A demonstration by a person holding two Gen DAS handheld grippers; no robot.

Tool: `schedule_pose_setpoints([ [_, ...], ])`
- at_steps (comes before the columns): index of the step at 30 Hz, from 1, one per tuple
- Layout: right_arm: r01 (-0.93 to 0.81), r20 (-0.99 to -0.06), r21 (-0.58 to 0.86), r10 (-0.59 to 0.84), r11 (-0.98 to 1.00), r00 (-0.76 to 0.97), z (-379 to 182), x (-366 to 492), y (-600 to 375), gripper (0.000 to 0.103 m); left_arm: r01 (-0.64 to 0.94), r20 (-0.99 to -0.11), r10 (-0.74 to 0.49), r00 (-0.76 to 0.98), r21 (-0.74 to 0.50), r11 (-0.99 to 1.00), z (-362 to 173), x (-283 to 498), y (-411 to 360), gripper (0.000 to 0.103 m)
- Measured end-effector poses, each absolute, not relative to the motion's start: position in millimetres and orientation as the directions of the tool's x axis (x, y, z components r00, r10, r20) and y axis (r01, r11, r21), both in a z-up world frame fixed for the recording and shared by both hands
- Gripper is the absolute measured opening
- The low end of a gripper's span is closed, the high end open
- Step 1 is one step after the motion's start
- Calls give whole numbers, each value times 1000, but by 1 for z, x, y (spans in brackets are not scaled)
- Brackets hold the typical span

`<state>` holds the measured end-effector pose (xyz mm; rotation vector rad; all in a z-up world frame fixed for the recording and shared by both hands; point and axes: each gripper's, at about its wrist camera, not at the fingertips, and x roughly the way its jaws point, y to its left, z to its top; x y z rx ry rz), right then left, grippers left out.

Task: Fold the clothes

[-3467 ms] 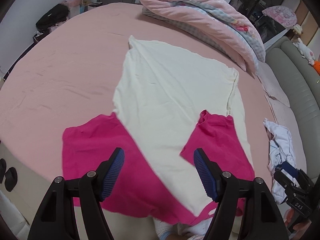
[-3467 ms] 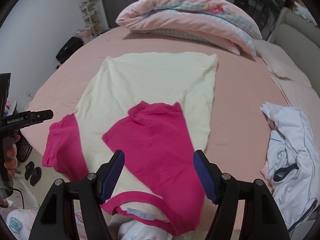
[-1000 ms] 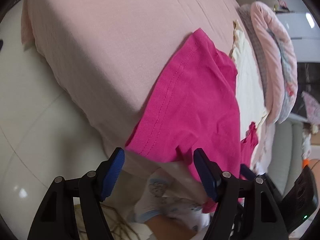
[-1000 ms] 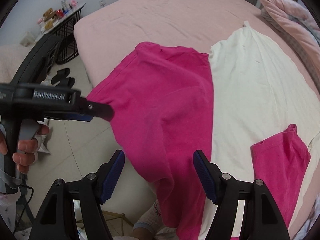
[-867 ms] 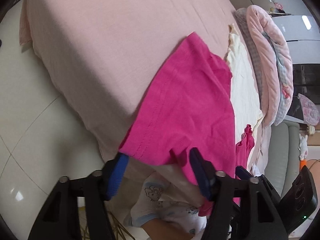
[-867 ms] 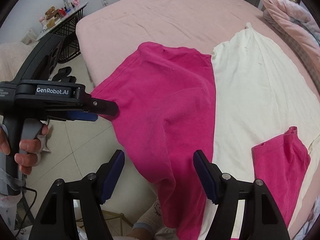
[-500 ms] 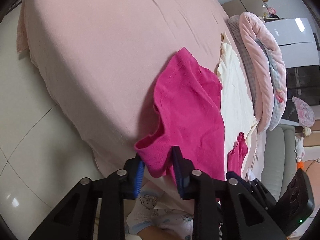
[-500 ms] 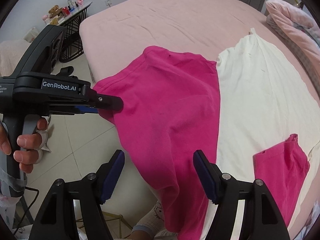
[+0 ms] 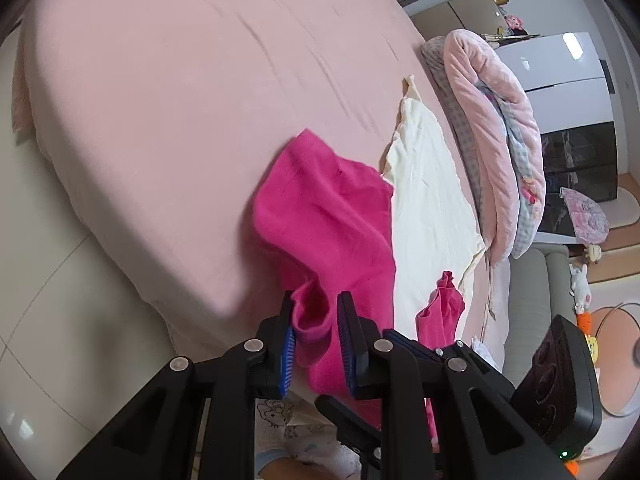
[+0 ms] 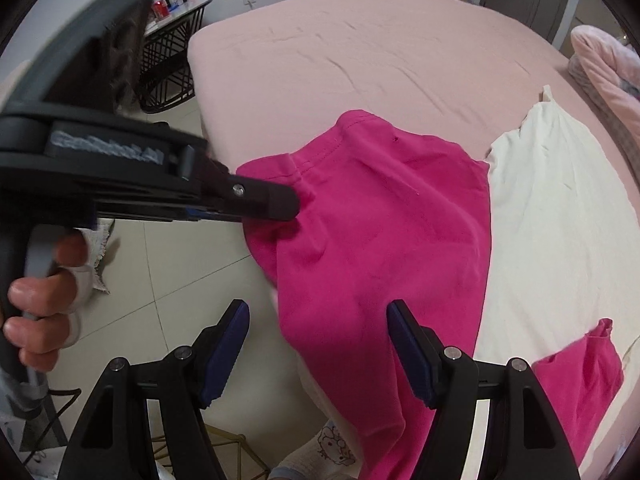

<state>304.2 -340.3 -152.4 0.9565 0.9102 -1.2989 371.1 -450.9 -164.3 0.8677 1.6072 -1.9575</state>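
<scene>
A cream T-shirt body (image 9: 432,200) with magenta sleeves lies on the pink bed (image 9: 180,80). My left gripper (image 9: 314,332) is shut on the hem of the left magenta sleeve (image 9: 328,216) at the bed's edge and lifts it, so the sleeve bunches. In the right wrist view the left gripper (image 10: 288,200) pinches that sleeve (image 10: 384,224) from the left. My right gripper (image 10: 318,344) is open and empty, its fingers hovering over the sleeve's lower part. The other sleeve (image 10: 580,364) lies folded onto the cream body (image 10: 560,208).
A rolled pink quilt (image 9: 504,128) lies along the far side of the bed. A grey sofa (image 9: 532,300) stands beyond it. Tiled floor (image 10: 160,288) lies below the bed edge, with a wire side table (image 10: 168,48) near the corner.
My left gripper has closed on the sleeve hem and lifted it up and inward, bunching the sleeve. My right gripper stayed open and shifted slightly.
</scene>
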Motion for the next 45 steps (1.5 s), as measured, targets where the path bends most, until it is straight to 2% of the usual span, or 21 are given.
schedule_pose_setpoints([
  [4,996,-924,83,-372,17,83,-149,299,-350,71,702,-726,50,-686,-678,-218,-162,365,-453,17],
  [9,981,-901,194,-392,20,186,-149,297,-361,71,706,-730,54,-681,-674,-215,-163,369,-455,17],
  [21,989,-916,145,-376,20,142,-181,317,-386,70,705,-731,54,-681,-674,-221,-160,369,-460,16],
  [22,989,-914,146,-381,8,138,-183,316,-387,62,706,-730,50,-682,-674,-216,-160,370,-460,16],
  [23,990,-916,143,-381,-10,128,-184,315,-388,47,707,-730,48,-682,-674,-213,-160,371,-460,16],
  [25,988,-913,152,-387,-31,129,-184,314,-387,39,711,-733,44,-678,-671,-210,-160,371,-461,16],
  [27,987,-911,156,-392,-39,128,-184,313,-385,36,718,-740,41,-671,-662,-215,-160,370,-462,16],
  [30,990,-912,133,-398,-51,102,-183,313,-384,14,733,-761,46,-647,-638,-235,-158,366,-463,18],
  [31,989,-908,135,-407,-57,100,-180,310,-384,10,741,-768,55,-638,-632,-229,-158,365,-464,22],
  [33,985,-897,156,-428,-71,112,-176,305,-381,8,756,-782,72,-619,-618,-217,-158,362,-466,44],
  [34,981,-890,176,-439,-78,125,-174,302,-380,8,764,-789,80,-609,-610,-210,-159,361,-468,62],
  [35,975,-879,206,-453,-83,147,-172,298,-378,8,772,-796,89,-599,-603,-204,-159,360,-470,66],
  [38,948,-841,302,-496,-99,216,-166,284,-372,8,743,-763,111,-636,-645,-179,-161,360,-475,67],
  [45,902,-772,426,-551,-76,318,-158,267,-363,8,730,-739,155,-656,-673,-123,-171,353,-492,69],
])
